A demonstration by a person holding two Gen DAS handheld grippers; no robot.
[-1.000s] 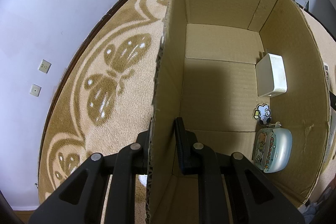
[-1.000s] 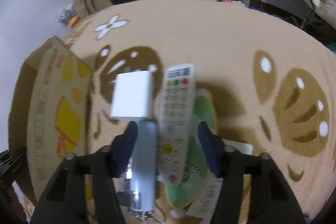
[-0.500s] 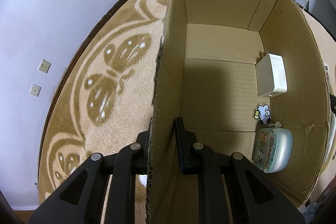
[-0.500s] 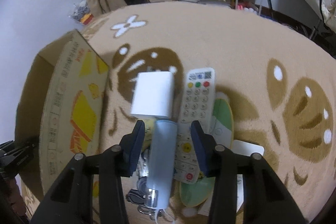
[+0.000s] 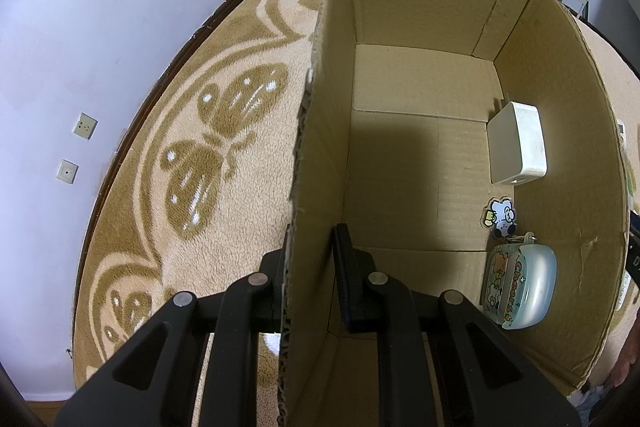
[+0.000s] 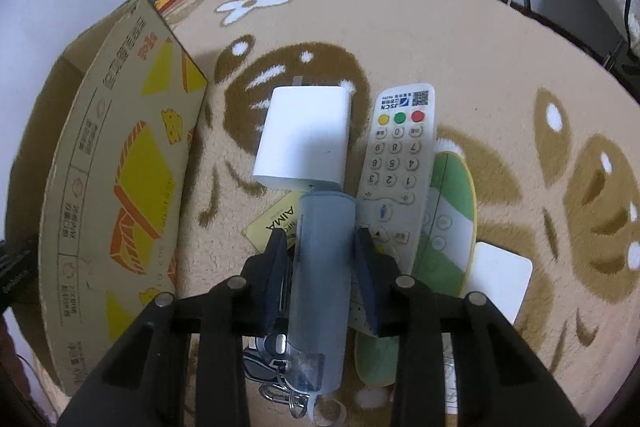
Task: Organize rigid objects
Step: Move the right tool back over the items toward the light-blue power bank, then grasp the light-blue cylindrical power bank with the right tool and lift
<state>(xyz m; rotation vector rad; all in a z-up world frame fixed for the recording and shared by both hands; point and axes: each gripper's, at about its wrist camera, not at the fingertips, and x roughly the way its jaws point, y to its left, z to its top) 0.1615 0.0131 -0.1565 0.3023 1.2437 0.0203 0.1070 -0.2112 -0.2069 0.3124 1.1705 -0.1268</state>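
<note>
- One pale blue tube (image 6: 320, 279) lay on the rug (image 6: 440, 39), and the right gripper (image 6: 321, 247) was closing its jaws, one on each side of it.
- Beside the tube lay one white block (image 6: 304, 135) and one grey remote (image 6: 400, 163).
- The left gripper (image 5: 310, 259) was clenched on the near wall of one cardboard box (image 5: 320, 131).
- Only the left view looked inside the box: one white block (image 5: 516, 143), one cartoon charm (image 5: 502, 217), one see-through case (image 5: 520, 285).
- Only the right view showed the tube and remote.
</note>
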